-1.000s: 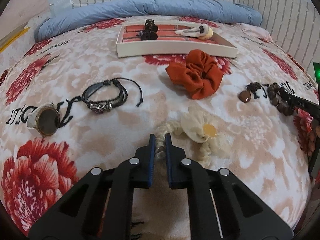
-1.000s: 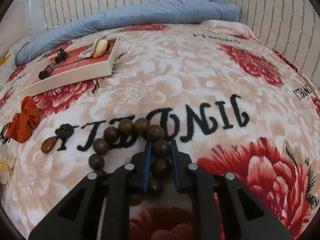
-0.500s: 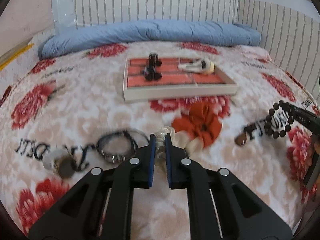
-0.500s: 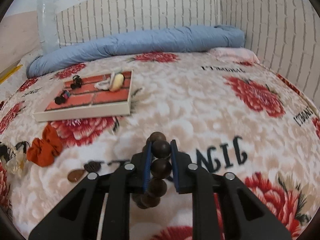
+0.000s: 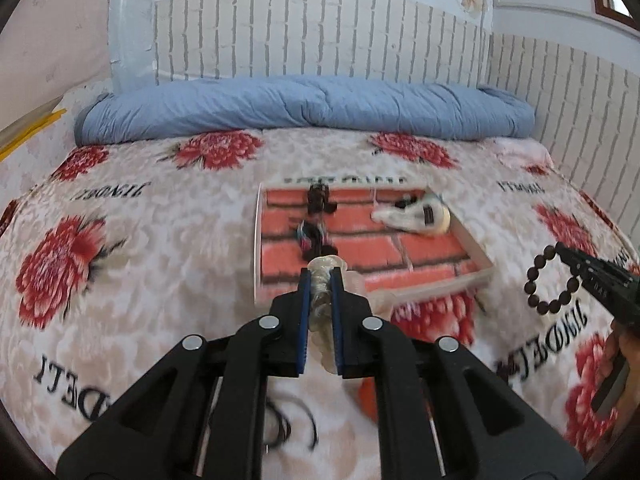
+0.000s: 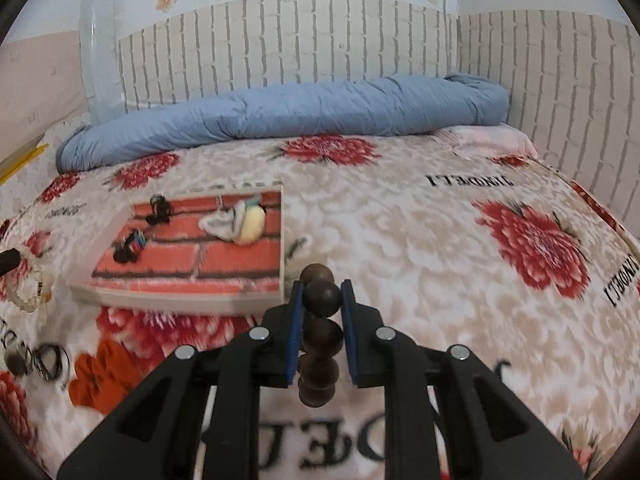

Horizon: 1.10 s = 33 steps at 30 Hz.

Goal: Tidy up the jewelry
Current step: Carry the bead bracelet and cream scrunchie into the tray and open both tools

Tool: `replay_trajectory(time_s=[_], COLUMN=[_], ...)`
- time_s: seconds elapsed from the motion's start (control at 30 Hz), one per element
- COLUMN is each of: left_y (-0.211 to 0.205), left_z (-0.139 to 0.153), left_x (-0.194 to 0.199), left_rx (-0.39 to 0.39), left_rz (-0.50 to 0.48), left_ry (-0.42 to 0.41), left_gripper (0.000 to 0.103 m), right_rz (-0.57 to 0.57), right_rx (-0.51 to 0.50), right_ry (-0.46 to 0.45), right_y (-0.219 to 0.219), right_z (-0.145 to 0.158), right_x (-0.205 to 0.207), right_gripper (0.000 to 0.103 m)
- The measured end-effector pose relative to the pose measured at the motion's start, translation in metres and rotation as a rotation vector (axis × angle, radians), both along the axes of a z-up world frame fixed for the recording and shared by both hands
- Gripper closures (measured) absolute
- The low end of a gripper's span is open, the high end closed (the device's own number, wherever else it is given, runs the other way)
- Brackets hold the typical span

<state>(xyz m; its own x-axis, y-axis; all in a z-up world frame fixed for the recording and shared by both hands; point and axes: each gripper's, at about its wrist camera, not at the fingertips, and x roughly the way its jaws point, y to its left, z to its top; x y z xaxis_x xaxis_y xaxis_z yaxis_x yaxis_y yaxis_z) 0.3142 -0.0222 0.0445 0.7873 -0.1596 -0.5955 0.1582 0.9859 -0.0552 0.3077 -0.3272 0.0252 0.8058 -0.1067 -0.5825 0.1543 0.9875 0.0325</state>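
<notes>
My left gripper (image 5: 320,276) is shut on a cream braided hair tie (image 5: 321,300) and holds it in the air over the near edge of the white tray (image 5: 476,248). My right gripper (image 6: 321,288) is shut on a dark wooden bead bracelet (image 6: 320,336), lifted above the bed just right of the tray (image 6: 282,240); the bracelet also shows in the left wrist view (image 5: 548,280). The tray has a red brick-pattern floor and holds black hair clips (image 5: 316,216) and a cream and white hair accessory (image 5: 416,214).
An orange scrunchie (image 6: 100,372) and a black cord bracelet (image 6: 48,360) lie on the floral blanket in front of the tray. A rolled blue quilt (image 5: 304,108) lies along the brick-pattern wall behind. The wall closes the bed's right side.
Both grippers have risen off the blanket with their items and moved forward toward the tray. The hair tie and the bead bracelet now hang in the air.
</notes>
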Motion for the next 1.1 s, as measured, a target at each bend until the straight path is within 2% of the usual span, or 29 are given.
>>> replay_trajectory(time_s=[0.2, 0.37, 0.57, 0.8, 1.1], left_y=[-0.007, -0.01, -0.013, -0.027, -0.017], left_z=[0.013, 0.006, -0.02, -0.057, -0.095], left_x=[0.045, 0.08, 0.116, 0.146, 0.167], left_rx=[-0.027, -0.047, -0.077, -0.021, 0.016], left_rz=[-0.002, -0.006, 0.007, -0.005, 0.028], left_ry=[-0.013, 0.007, 0.055, 0.094, 0.154], left_gripper=[0.095, 0.095, 0.095, 0.095, 0.094], right_rz=[0.038, 0.069, 0.108, 0.116, 0.097], right_rx=[0.016, 0.05, 0.075, 0.075, 0.064], right_ry=[-0.03, -0.03, -0.011, 0.042, 0.091], right_y=[0.019, 0.035, 0.054, 0.056, 0.048], right_z=[0.014, 0.011, -0.009, -0.046, -0.069], right_x=[0.04, 0.073, 0.11, 0.136, 0.151], right_gripper=[0.084, 0.084, 0.084, 0.084, 0.084])
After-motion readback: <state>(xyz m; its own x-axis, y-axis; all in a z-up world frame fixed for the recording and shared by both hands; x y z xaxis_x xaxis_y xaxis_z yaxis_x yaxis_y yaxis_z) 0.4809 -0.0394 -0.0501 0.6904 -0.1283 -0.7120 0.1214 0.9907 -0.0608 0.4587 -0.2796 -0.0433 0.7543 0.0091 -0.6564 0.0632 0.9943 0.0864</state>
